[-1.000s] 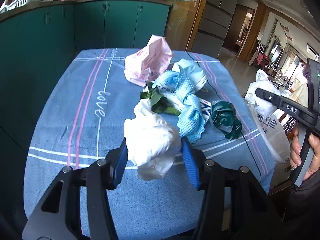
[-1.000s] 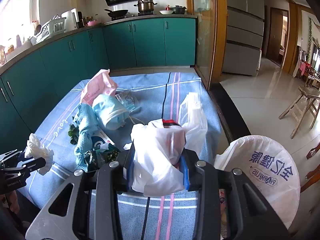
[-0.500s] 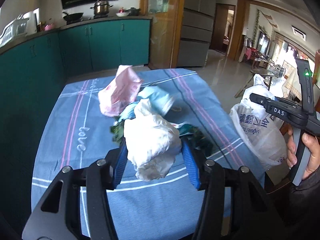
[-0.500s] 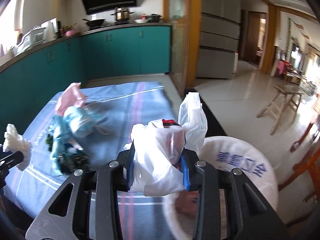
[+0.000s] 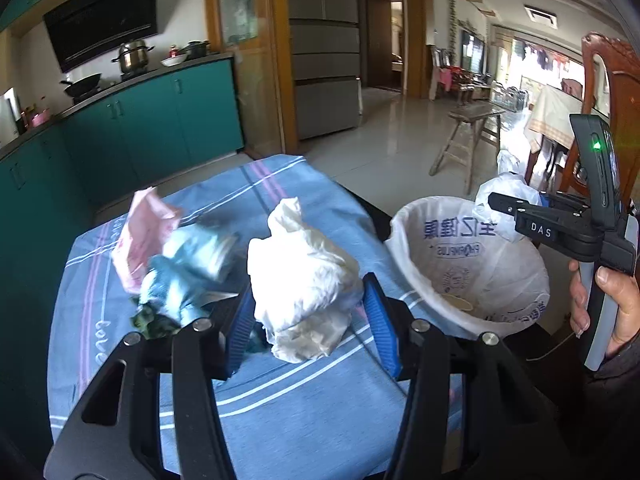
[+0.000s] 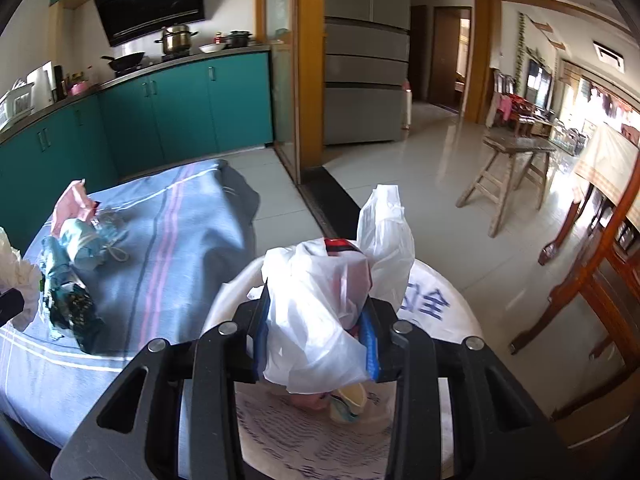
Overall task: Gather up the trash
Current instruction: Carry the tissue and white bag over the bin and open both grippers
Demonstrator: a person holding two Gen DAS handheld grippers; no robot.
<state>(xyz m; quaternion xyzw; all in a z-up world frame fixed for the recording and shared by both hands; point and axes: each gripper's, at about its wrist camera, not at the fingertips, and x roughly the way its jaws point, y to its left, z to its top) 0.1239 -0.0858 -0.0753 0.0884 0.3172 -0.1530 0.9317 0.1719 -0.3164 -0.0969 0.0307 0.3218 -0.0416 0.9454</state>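
Table receded; tissue wad (image 5: 304, 276) between left tongs (image 5: 308, 320).

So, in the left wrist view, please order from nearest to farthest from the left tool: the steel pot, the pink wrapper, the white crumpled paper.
1. White crumpled paper: between the left tool's fingers.
2. Pink wrapper: on the table, upper left.
3. Steel pot: on the far counter.
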